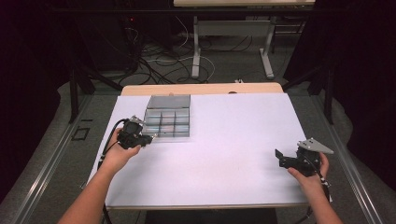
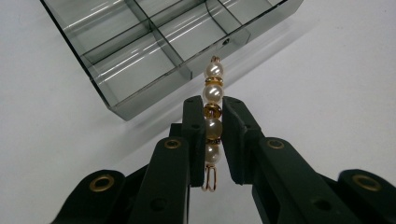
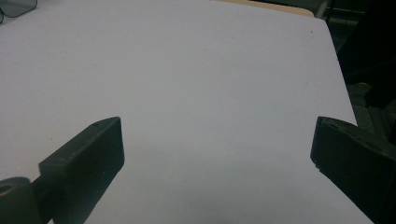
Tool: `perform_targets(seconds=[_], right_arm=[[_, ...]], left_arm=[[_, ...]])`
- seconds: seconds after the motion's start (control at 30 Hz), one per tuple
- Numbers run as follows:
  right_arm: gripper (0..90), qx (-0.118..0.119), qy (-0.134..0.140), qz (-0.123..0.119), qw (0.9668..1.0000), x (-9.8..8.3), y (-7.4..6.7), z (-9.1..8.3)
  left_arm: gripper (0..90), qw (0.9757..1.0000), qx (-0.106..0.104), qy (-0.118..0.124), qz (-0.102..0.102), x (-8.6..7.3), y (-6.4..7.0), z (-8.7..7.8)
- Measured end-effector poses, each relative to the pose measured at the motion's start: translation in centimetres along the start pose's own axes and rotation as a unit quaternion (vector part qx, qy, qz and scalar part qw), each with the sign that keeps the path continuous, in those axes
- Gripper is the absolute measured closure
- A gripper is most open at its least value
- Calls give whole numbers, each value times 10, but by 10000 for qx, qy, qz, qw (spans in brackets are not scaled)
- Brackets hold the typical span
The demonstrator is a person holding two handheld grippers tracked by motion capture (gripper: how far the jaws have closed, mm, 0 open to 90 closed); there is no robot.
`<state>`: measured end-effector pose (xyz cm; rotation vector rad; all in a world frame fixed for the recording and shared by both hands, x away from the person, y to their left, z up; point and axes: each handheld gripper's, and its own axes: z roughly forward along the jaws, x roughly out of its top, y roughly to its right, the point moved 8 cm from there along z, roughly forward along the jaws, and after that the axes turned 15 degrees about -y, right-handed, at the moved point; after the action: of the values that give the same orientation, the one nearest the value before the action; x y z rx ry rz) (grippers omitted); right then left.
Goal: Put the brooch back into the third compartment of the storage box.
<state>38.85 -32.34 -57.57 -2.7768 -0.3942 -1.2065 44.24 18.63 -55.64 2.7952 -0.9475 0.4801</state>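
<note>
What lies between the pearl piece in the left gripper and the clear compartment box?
Nothing but bare white table. In the left gripper view, the pearl piece, clamped in the left gripper, points at the clear compartment box, its tip just short of the near wall.

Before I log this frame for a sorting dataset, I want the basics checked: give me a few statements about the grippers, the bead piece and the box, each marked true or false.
1. The left gripper is shut on the pearl bead bar. True.
2. The bead bar already lies inside a compartment of the clear divided box. False: it is still between the left gripper's jaws, in front of the box's near corner.
3. The right gripper stands open with nothing between its jaws. True.
4. The right gripper hovers over the box. False: in the high view it is near the right edge of the white tabletop, far from the box.
5. The box compartments in view hold several beads. False: they look empty.
</note>
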Motion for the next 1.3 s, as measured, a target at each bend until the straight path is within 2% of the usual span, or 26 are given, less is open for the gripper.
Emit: perform_targets(seconds=[0.03, 0.07, 0.2, 0.3, 0.53, 0.6, 0.63, 0.67, 0.73, 1.23, 1.27, 1.3], right_arm=[[25, 0, 0, 0, 10000, 0, 0, 0], [25, -4, 1, 1, 10000, 0, 0, 0], [25, 9, 9, 6, 10000, 0, 0, 0], [25, 3, 10, -2, 10000, 0, -1, 0], [26, 12, 11, 6, 10000, 0, 0, 0], [25, 14, 12, 3, 10000, 0, -1, 0], [26, 8, 15, -7, 10000, 0, -1, 0], [26, 1, 8, -7, 10000, 0, -1, 0], [26, -3, 10, -23, 10000, 0, -1, 0], [27, -27, 64, -17, 10000, 1, 0, 0], [27, -9, -36, -29, 10000, 0, 0, -2], [27, -2, 21, -13, 10000, 1, -1, -1]], left_arm=[[801, 10000, -8, 16, 46, 1, 0, -1], [801, 10000, 21, 55, -9, 2, 0, -2], [801, 9998, 60, 192, -2, 5, 1, -4], [801, 9996, 47, 282, 52, 8, 2, -6], [801, 9989, 5, 467, 37, 15, 7, -10], [801, 9987, 26, 507, 13, 17, 8, -11], [801, 9989, -27, 468, 60, 17, 9, -13], [801, 9984, 27, 566, 10, 19, 9, -12], [801, 9981, 5, 621, 27, 21, 11, -13], [801, 9963, 61, 854, 114, 41, 17, -23], [801, 9962, 40, 872, 80, 42, 18, -24], [801, 9959, 52, 902, 56, 44, 18, -25]])
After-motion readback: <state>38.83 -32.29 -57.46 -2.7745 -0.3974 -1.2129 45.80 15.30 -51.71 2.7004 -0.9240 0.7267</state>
